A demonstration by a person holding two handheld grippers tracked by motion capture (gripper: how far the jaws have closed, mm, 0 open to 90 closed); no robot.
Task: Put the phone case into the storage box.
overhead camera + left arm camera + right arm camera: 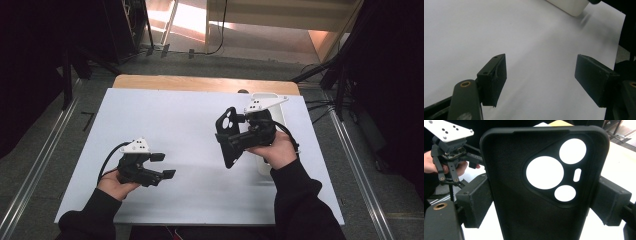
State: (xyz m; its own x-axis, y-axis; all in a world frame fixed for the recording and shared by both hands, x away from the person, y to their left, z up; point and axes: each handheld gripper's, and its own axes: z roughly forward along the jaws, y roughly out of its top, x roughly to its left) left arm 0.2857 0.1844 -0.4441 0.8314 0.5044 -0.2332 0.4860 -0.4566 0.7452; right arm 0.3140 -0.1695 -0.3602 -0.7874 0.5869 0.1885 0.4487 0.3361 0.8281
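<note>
A white table (pixel 165 115) took most of the high view, with a white box-like object (pixel 277 112) lying near its right edge, partly hidden behind the right gripper; what it was, I could not tell. The right gripper (pixel 544 200) was lifted above the right half of the table and its jaws were closed on the two long sides of a black phone case (pixel 524 202), held upright with the camera holes at the top. The left gripper (pixel 540 80) rested low near the front left of the table, its jaws wide apart with nothing between them.

The case seemed light and made of soft, bending material, probably not slippery and not fragile. I judged the long edges near the middle to be the best place to hold, with gentle pressure, because the empty shell could bend inward.
</note>
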